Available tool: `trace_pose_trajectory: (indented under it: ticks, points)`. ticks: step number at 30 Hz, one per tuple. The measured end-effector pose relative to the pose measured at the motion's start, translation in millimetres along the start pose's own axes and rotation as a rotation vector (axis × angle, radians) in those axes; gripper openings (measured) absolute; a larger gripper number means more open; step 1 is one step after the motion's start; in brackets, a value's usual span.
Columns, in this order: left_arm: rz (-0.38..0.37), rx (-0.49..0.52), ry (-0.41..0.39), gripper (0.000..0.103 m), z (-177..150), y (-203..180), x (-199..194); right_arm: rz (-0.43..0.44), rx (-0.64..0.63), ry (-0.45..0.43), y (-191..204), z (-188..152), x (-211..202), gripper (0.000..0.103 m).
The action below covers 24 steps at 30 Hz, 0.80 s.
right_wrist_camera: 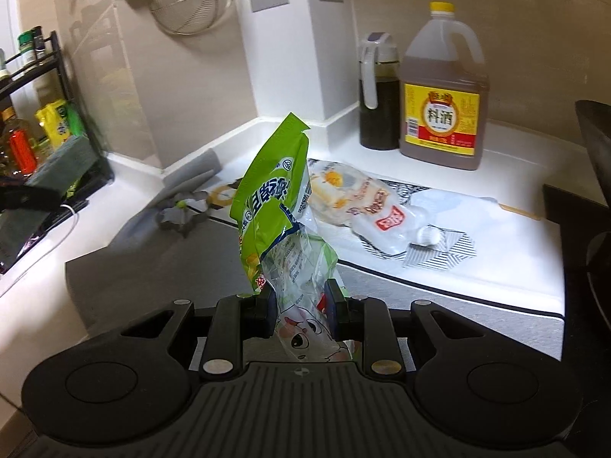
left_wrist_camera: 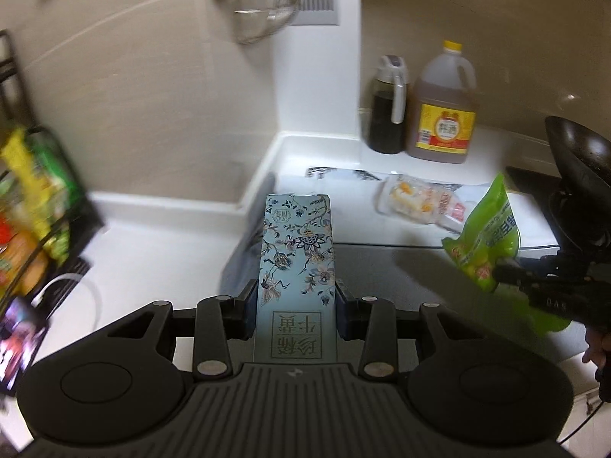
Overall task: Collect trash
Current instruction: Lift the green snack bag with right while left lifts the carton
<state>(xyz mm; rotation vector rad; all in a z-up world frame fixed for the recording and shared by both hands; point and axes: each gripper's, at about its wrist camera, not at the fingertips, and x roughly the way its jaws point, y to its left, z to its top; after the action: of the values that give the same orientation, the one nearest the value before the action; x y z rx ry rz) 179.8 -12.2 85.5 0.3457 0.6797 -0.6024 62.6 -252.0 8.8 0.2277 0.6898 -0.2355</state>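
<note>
Two bottles stand on the counter: dark-filled dispenser [right_wrist_camera: 378, 103], amber jug [right_wrist_camera: 443, 91]. My left gripper [left_wrist_camera: 296, 297] pinches one floral carton [left_wrist_camera: 296, 252]; my right gripper [right_wrist_camera: 299, 305] pinches one green bag [right_wrist_camera: 275, 198].

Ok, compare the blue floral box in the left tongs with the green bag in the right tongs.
The blue floral box is a rigid, straight-edged carton; the green bag is soft, crumpled plastic. The box is pale blue with a flower print, the bag bright green and partly see-through. The box lies flat along the left tongs, while the bag stands up crookedly from the right tongs. Both are clamped and lifted off the counter.
</note>
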Motion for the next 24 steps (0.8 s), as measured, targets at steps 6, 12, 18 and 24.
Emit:
trace_pose_trajectory:
  ticks: [6,12,18,24]
  points:
    - [0.063,-0.037,-0.009,0.043,-30,5,-33,0.055,0.009,-0.001,6,-10,-2,0.027]
    - [0.077,-0.081,-0.018,0.043,-59,3,-53,0.101,-0.028,0.001,15,-23,-9,0.027]
    - [0.109,-0.097,-0.054,0.043,-83,-4,-75,0.133,-0.051,-0.029,20,-37,-20,0.027]
    - [0.152,-0.112,-0.09,0.043,-111,-17,-104,0.175,-0.069,-0.069,24,-54,-39,0.027]
